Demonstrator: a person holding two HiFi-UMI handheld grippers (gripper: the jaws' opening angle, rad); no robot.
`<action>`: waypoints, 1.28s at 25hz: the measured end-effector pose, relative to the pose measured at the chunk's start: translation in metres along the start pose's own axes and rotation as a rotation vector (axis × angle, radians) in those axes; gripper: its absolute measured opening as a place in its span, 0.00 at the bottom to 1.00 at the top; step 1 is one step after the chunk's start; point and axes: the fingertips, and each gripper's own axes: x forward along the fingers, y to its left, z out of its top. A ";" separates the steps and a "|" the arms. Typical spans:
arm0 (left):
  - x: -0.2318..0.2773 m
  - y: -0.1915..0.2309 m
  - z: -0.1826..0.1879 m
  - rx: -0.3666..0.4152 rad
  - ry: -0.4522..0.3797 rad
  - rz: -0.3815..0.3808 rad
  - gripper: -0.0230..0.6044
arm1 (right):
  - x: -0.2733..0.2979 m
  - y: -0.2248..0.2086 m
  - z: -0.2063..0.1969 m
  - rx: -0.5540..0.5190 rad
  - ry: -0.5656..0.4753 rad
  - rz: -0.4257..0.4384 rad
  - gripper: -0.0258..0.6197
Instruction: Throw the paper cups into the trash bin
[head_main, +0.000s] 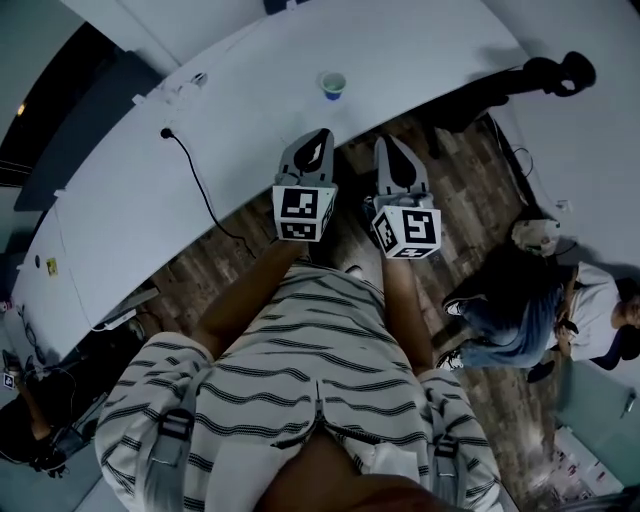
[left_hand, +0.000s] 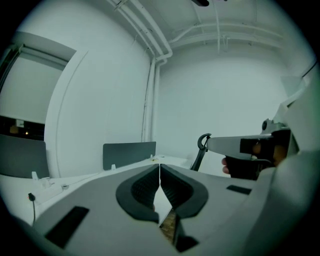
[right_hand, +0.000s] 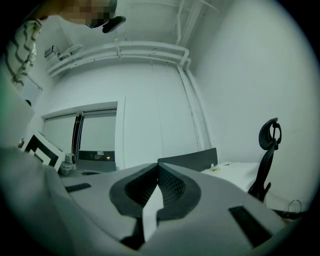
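white room, wood-plank floor (head_main: 470, 190), long white table (head_main: 420, 50). paper cup (head_main: 333, 85): upright on the table, near the edge facing the grippers, apart from both. left gripper (head_main: 318, 140): jaws closed together, nothing held. right gripper (head_main: 390, 148): jaws closed together, nothing held. black cable (head_main: 196, 178): trails across the table, left of the cup.

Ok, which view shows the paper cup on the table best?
The head view: the paper cup stands upright on the white table, beyond the left gripper and right gripper. Neither gripper view shows the cup at all.
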 end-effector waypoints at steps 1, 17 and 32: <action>0.005 0.003 0.000 0.000 -0.001 -0.010 0.08 | 0.004 -0.001 -0.001 -0.002 0.002 -0.011 0.06; 0.065 0.040 -0.023 -0.026 0.045 -0.083 0.08 | 0.040 -0.016 -0.025 -0.006 0.058 -0.135 0.06; 0.110 0.055 -0.070 -0.006 0.134 -0.104 0.08 | 0.056 -0.025 -0.054 0.023 0.114 -0.171 0.06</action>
